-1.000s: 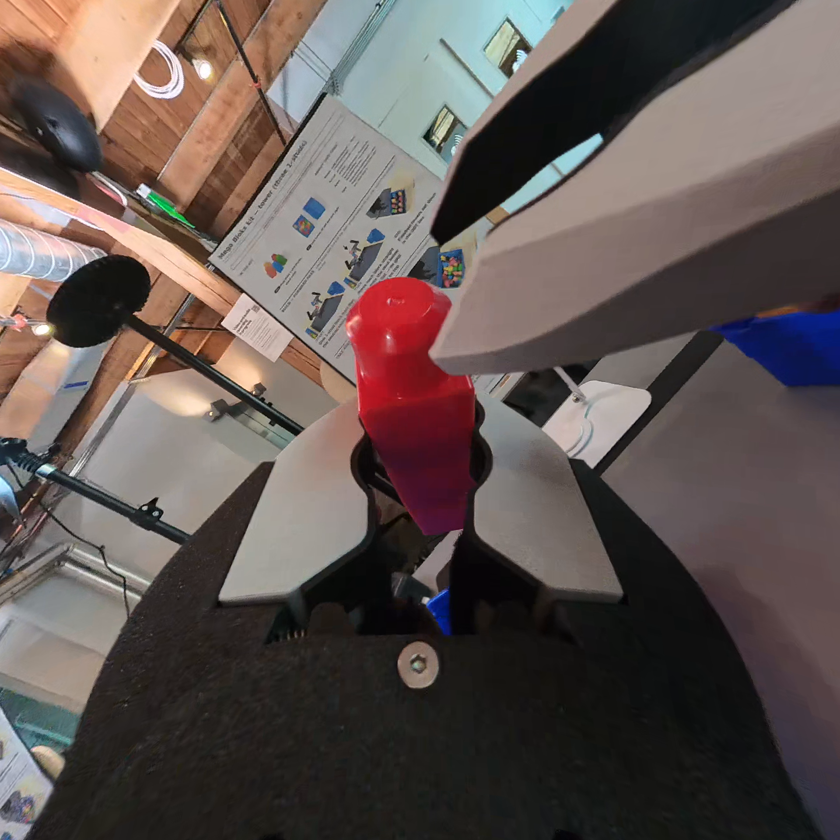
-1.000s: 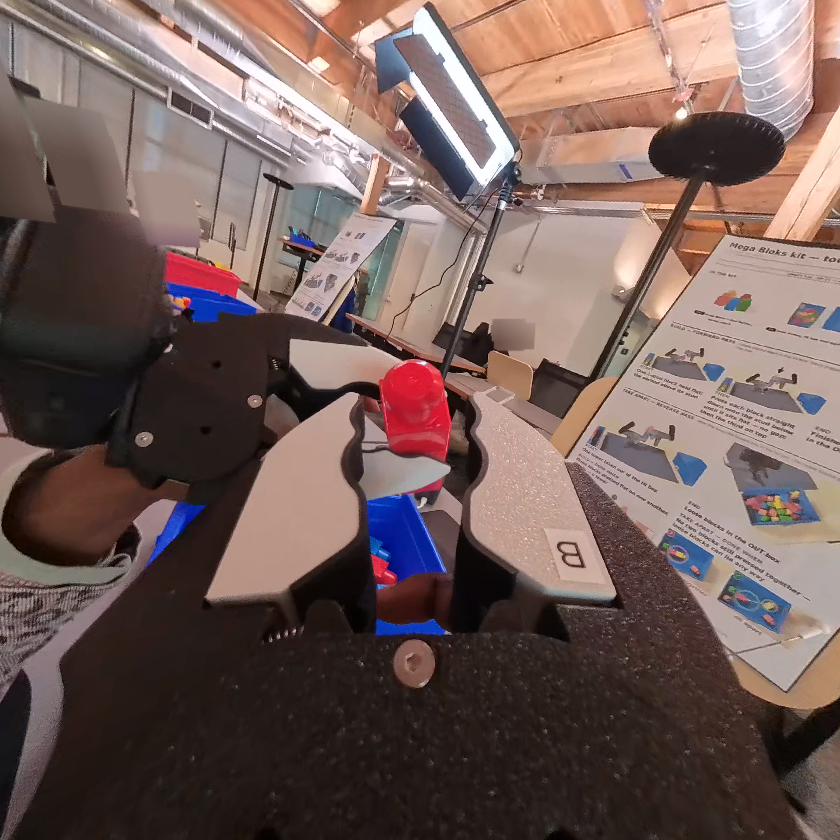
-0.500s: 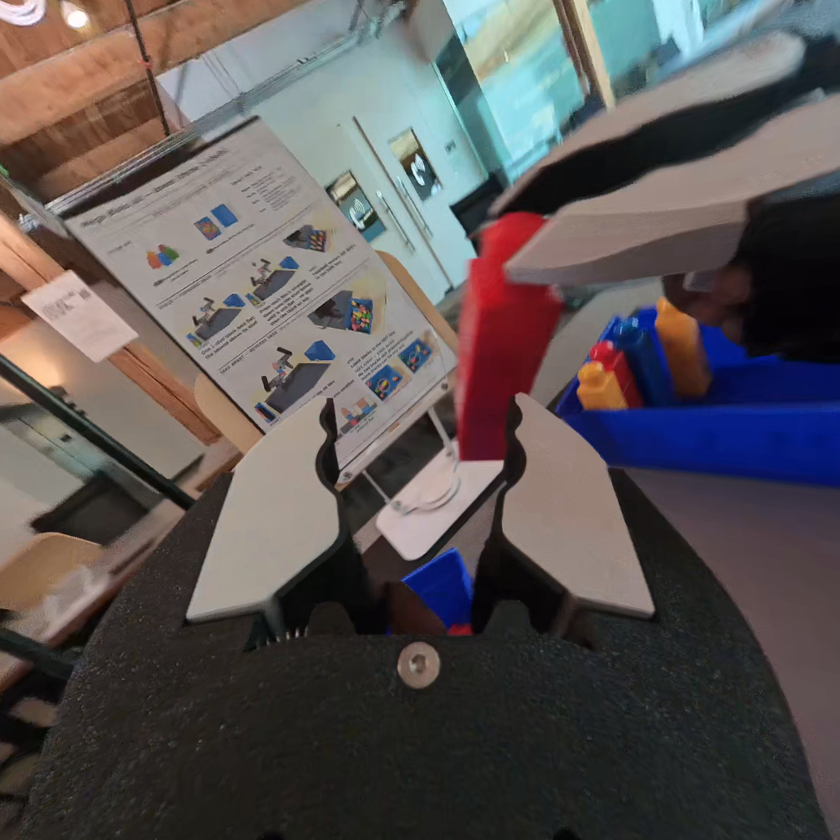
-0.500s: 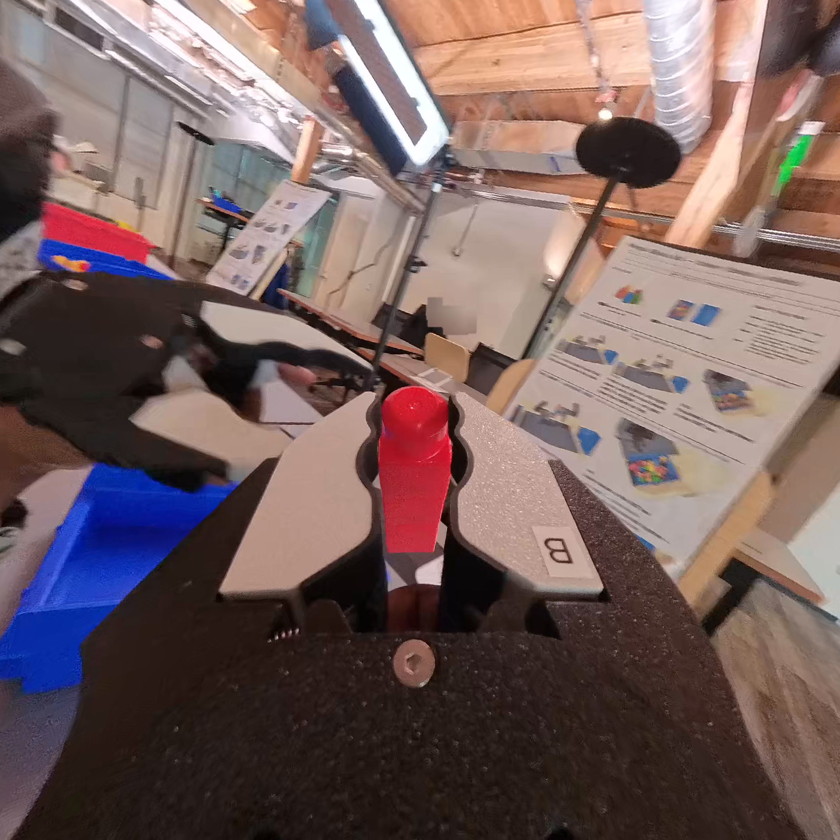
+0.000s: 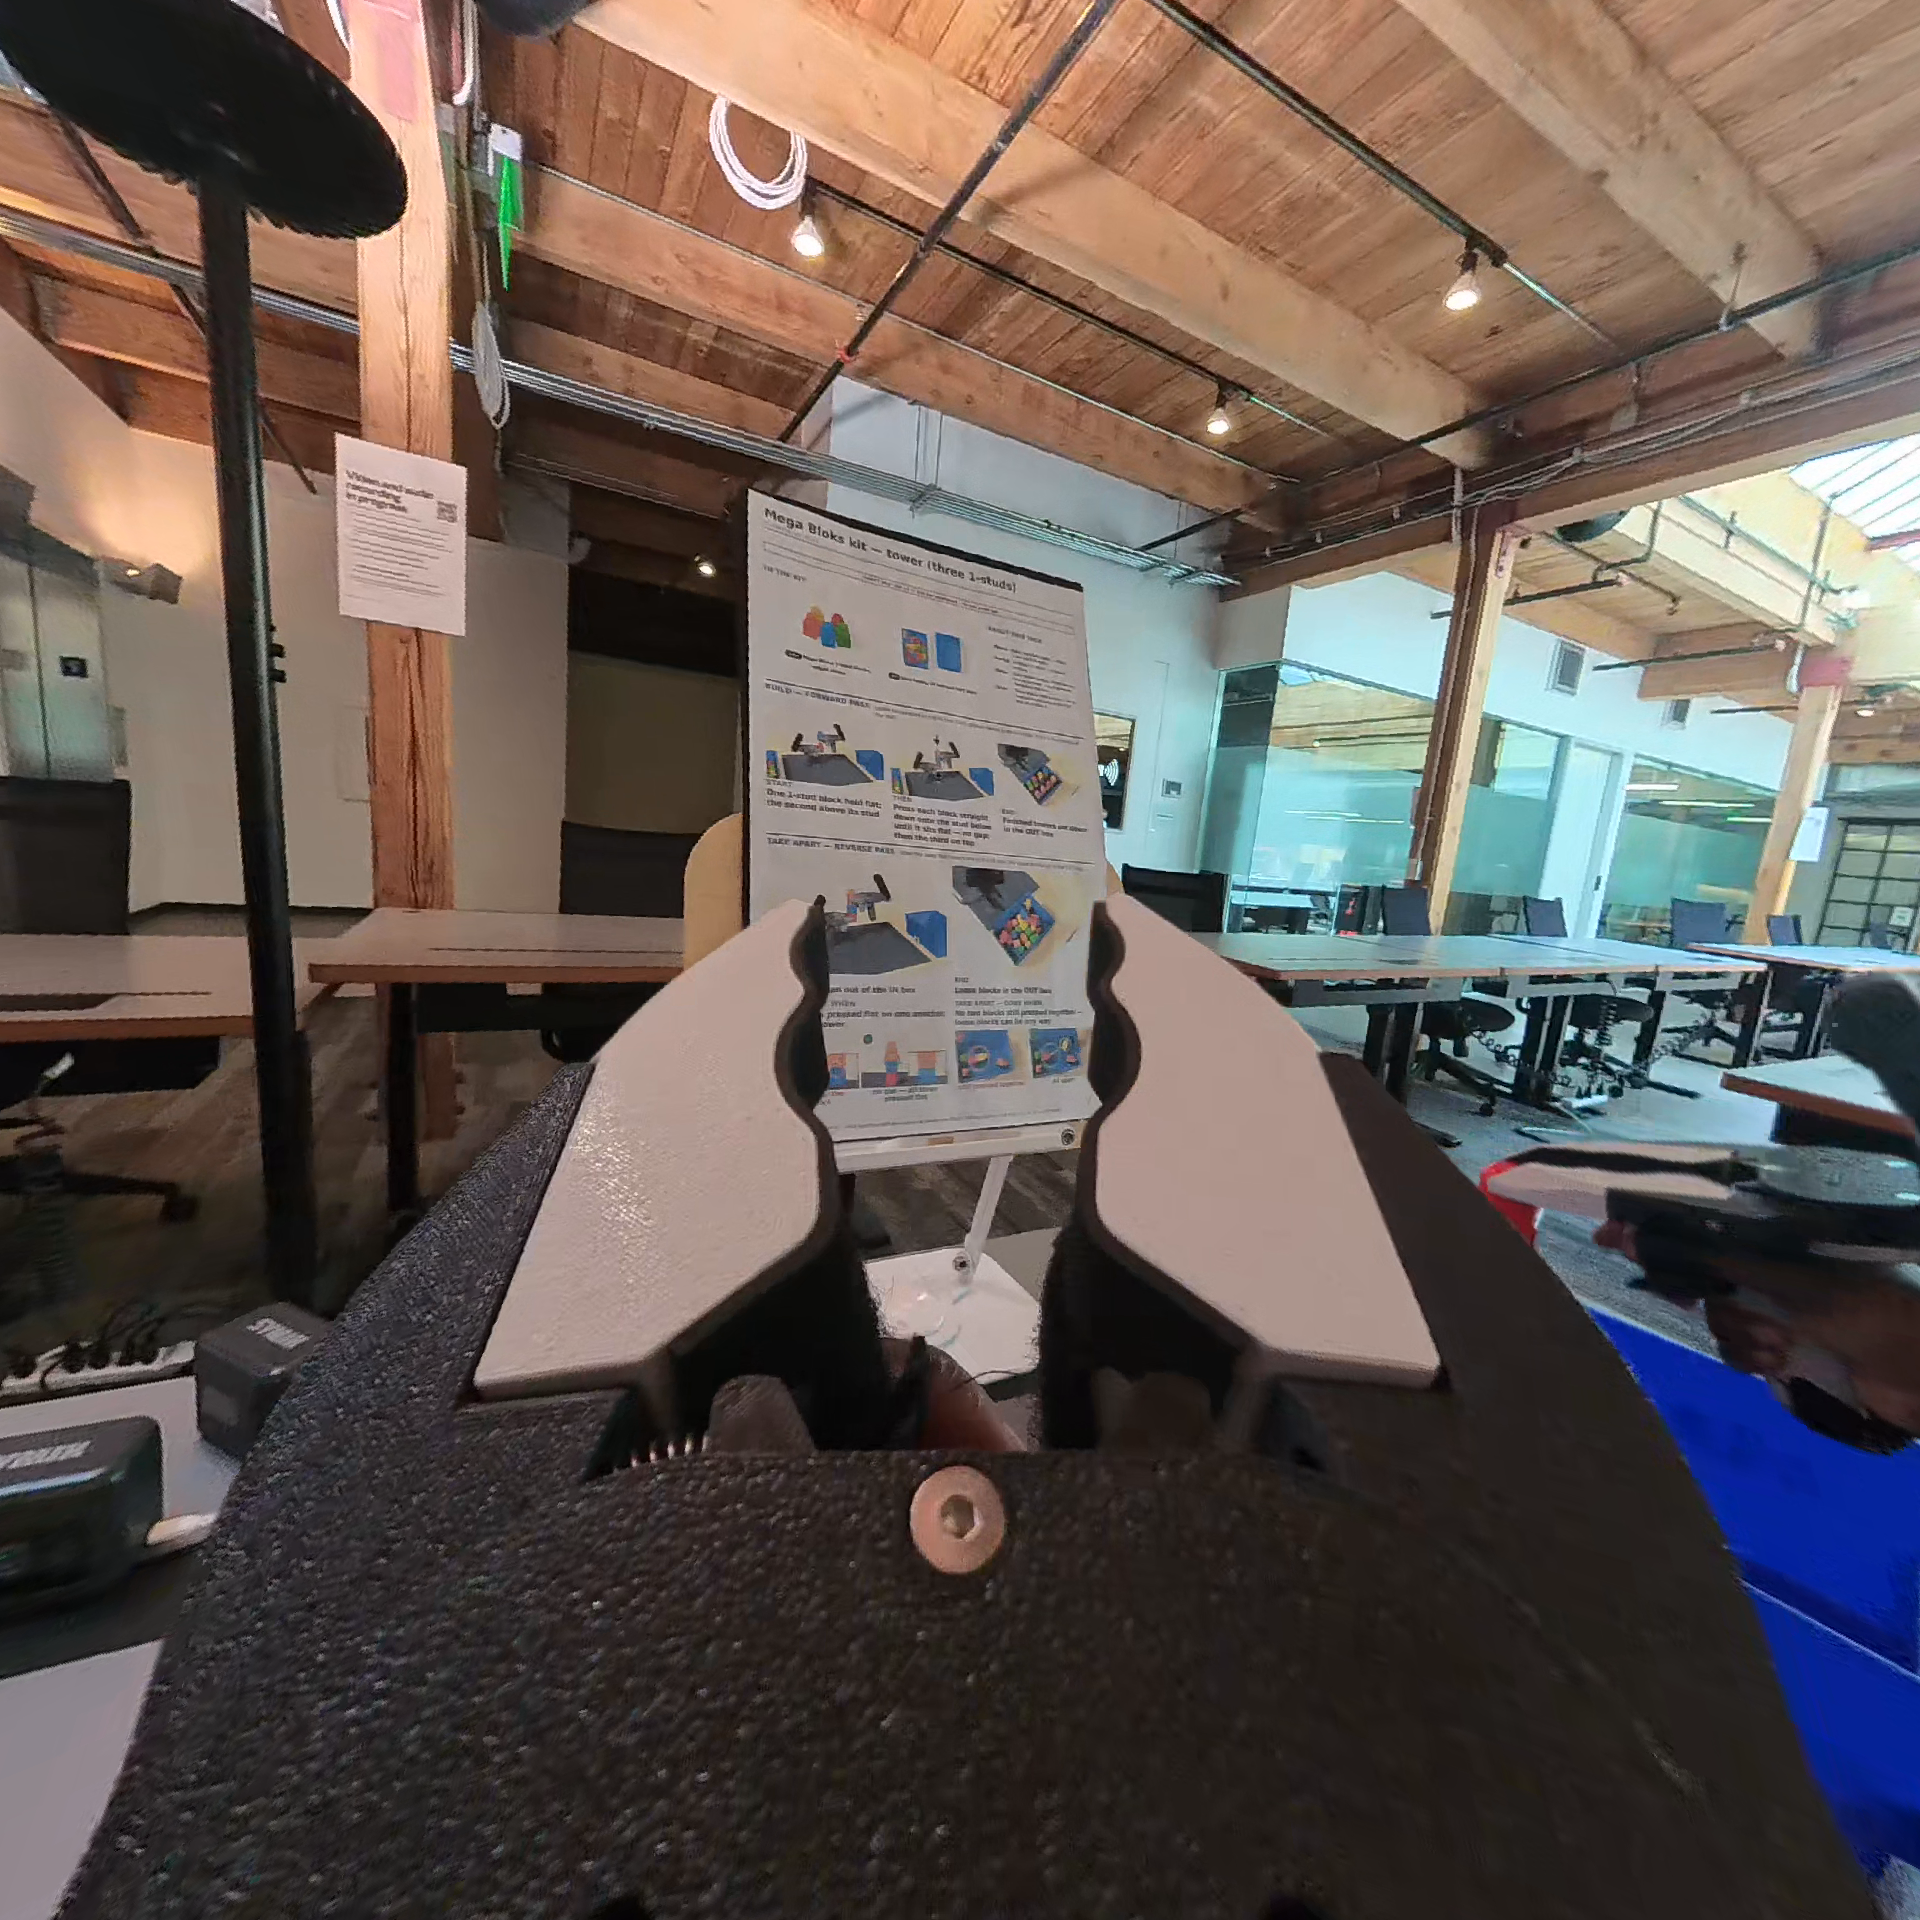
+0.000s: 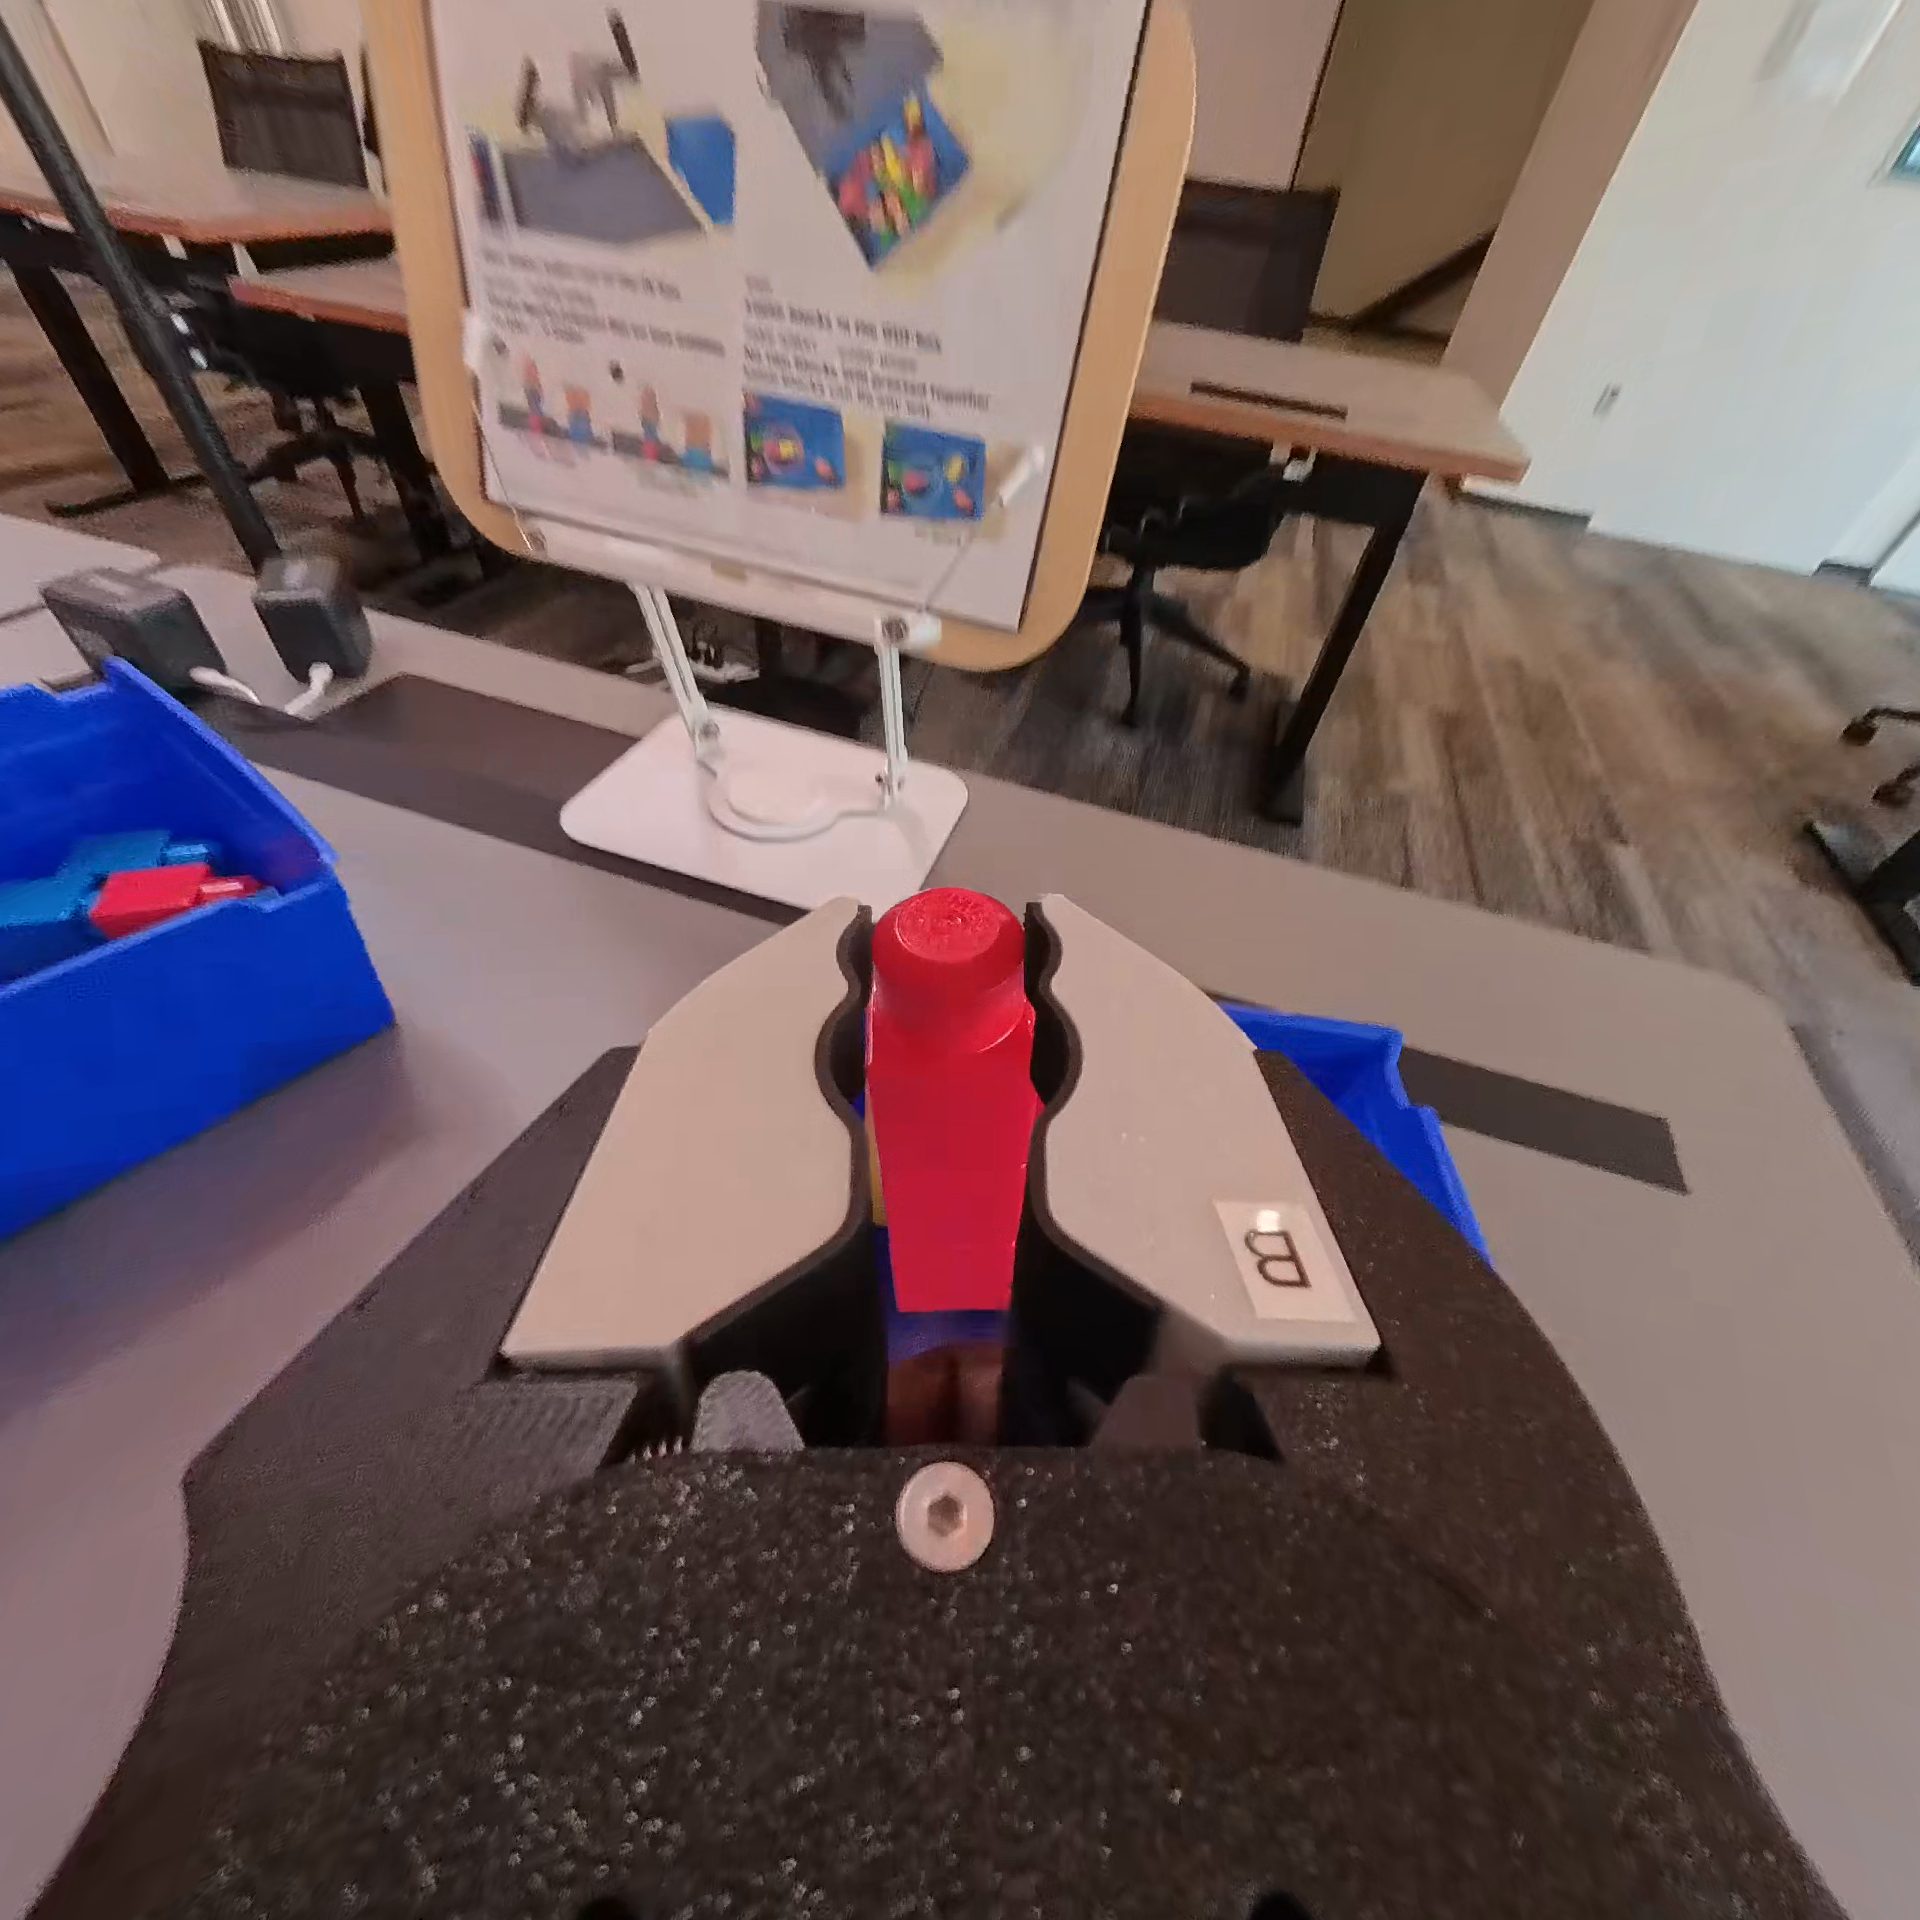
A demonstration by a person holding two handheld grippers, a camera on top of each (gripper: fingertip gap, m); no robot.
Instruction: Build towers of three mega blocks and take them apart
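Note:
My right gripper [image 6: 945,914] is shut on a red one-stud mega block [image 6: 951,1101]. The block lies along the fingers with its stud at the fingertips, held above the grey table [image 6: 520,966]. My left gripper [image 5: 958,914] is open and empty, raised and pointing at the instruction board [image 5: 914,790]. In the left wrist view the right gripper [image 5: 1538,1179] shows side-on at the far right, with a bit of the red block [image 5: 1509,1216] at its tip, over a blue bin [image 5: 1766,1507].
A blue bin [image 6: 177,1018] with blue and red blocks stands at the left of the table. A second blue bin [image 6: 1351,1060] lies just under and right of my right gripper. The board's white stand [image 6: 769,821] sits at the table's far edge. Black power adapters [image 6: 312,613] lie at the far left. The grippers' ends are close to 40 cm from one another.
My left gripper held the red block, then let it go as my right gripper shut on it. The left has swung away toward the board; the right has tipped down over the table.

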